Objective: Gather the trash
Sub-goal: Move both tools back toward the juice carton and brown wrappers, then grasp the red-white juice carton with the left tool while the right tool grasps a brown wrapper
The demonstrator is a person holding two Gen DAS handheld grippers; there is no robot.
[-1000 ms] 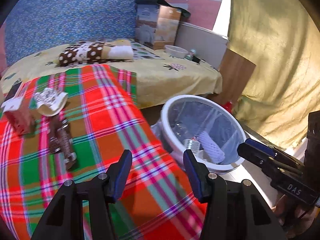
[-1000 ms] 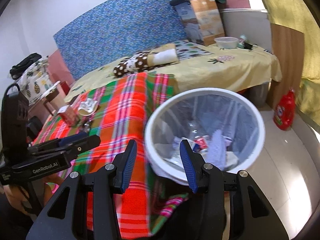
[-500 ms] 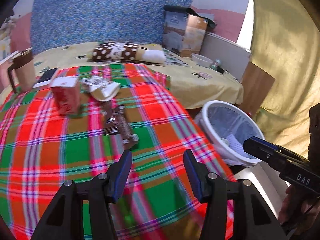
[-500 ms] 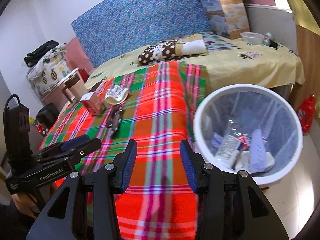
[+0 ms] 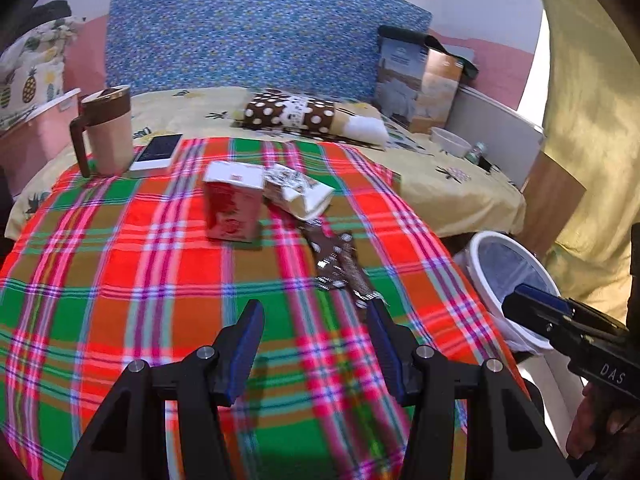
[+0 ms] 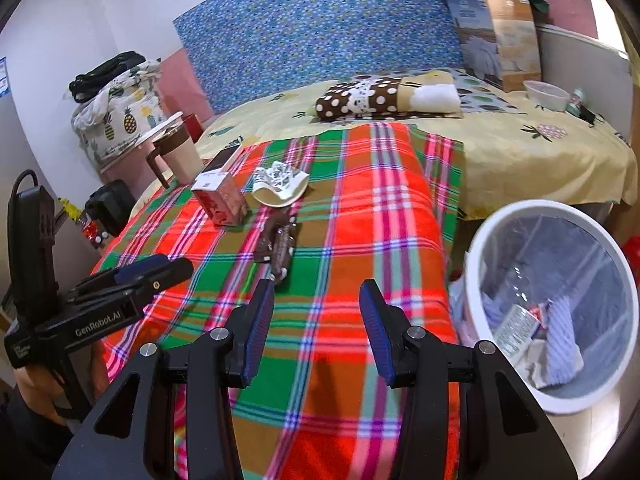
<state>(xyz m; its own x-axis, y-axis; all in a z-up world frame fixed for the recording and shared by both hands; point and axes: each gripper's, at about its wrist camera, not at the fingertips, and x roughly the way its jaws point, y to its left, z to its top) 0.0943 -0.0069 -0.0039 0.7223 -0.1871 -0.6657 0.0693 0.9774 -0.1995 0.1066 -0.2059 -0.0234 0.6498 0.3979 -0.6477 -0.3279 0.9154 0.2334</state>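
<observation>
On the plaid blanket lie a red and white carton, a crumpled white paper cup and a dark brown foil wrapper. My left gripper hovers open and empty over the blanket, its right finger near the wrapper's near end. Also open and empty, my right gripper hangs just short of the wrapper. A white bin with a clear liner stands on the floor to the right, holding a bottle and other trash.
A tan mug and a phone rest at the blanket's far left. On the yellow bedsheet behind are a dotted pillow, a white bowl and a cardboard box. A yellow curtain hangs right.
Both views have swung left, away from the bin and over the blanket. The carton, cup and wrapper now sit ahead of the fingers, and the mug has come into view. Jaws unchanged.
</observation>
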